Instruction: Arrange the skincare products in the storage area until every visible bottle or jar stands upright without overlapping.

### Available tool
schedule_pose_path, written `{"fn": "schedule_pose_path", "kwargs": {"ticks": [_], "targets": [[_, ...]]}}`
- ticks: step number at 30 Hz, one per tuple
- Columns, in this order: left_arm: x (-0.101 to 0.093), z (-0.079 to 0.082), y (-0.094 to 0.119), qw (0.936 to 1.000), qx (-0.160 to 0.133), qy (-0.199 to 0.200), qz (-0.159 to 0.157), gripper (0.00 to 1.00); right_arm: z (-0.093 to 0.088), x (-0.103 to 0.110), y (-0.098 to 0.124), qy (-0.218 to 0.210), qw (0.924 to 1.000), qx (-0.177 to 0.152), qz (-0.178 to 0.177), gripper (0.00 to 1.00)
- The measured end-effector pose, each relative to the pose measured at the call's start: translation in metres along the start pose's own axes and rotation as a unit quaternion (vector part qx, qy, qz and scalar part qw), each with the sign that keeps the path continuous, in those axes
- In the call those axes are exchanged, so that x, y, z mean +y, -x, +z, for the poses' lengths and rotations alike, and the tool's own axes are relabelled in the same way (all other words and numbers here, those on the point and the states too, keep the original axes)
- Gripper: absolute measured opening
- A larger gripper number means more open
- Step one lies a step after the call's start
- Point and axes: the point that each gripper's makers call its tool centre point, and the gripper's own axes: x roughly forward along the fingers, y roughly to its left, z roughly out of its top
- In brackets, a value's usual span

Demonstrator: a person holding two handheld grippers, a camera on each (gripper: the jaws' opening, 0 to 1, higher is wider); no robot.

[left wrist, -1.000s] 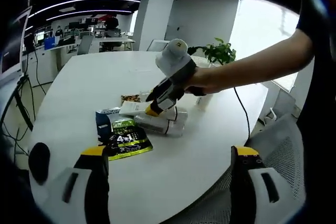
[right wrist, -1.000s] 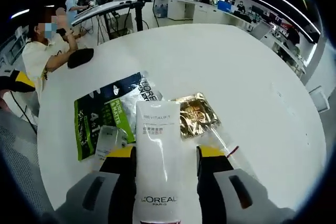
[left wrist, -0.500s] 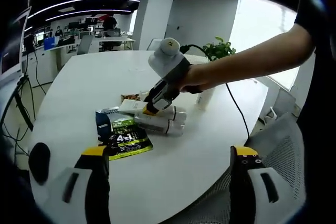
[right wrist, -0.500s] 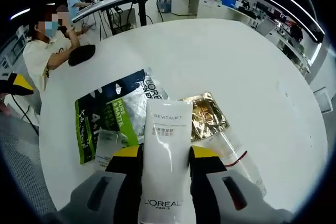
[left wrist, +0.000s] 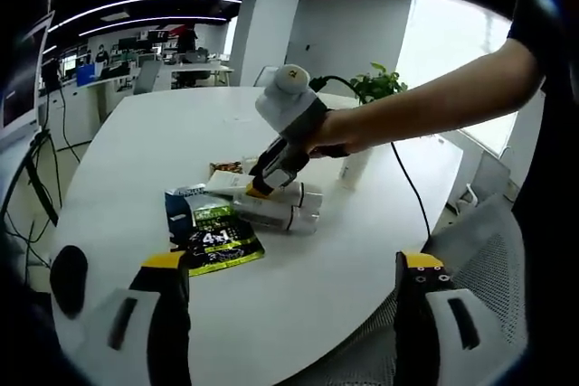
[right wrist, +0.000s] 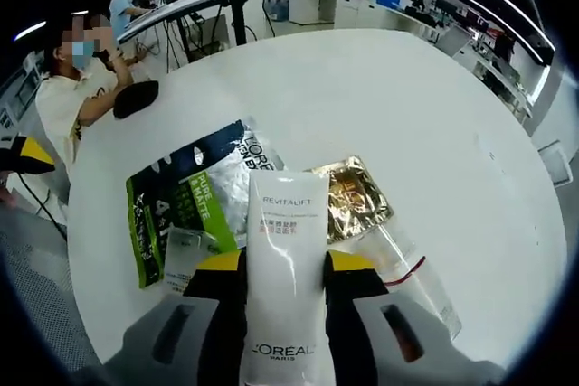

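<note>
Lifted slightly and drawn back toward the pile's near side over the last second, with the white tube [right wrist: 286, 268] carried along; barely any shift in the last half second.

Round white surface [right wrist: 380, 97], smooth and matte, bearing everything. Near its middle, a loose pile: green-and-silver sachet [right wrist: 185, 205], flat and crinkly, lying beside a gold foil packet [right wrist: 351, 198], glossy and creased. Just right of the gold packet, a clear plastic bag [right wrist: 407, 268] with a red strip, limp and see-through. Under the sachet's near edge, a small pale box [right wrist: 185, 246]. Seen from the left gripper view, two white bottles [left wrist: 280, 210] on their sides beside the sachet, cylindrical and smooth.

Right gripper [right wrist: 282, 264] clenched on the tube: soft, flat-sided plastic, smooth and slippery-looking, held lengthwise between the yellow-tipped fingers [right wrist: 217, 264], above the pile. Left gripper [left wrist: 289, 268] released, wide apart, well back from the pile near the surface edge.

Risks: tube sliding out through a squeeze on its pliant body; toppling once stood, being tall on a narrow end; landing on a sachet and overlapping; lying bottles rolling if nudged.
</note>
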Motion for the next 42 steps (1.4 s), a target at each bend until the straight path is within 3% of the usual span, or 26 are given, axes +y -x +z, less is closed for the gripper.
{"fn": "schedule_pose_path", "kwargs": {"ticks": [7,24,42], "targets": [[0.001,0.003,0.001,1.0,-0.007,0.003,0.003,0.87,0.0,0.0,0.009,0.008,0.9999,-0.006,-0.006,0.32],[0.002,0.007,0.003,0.9998,-0.018,0.007,0.006,0.85,0.022,-0.001,0.054,0.009,0.9954,-0.089,-0.033,0.31],[0.003,0.013,0.005,0.9993,-0.034,0.01,0.008,0.84,0.016,0.012,0.099,0.003,0.9876,-0.144,-0.064,0.3]]}}
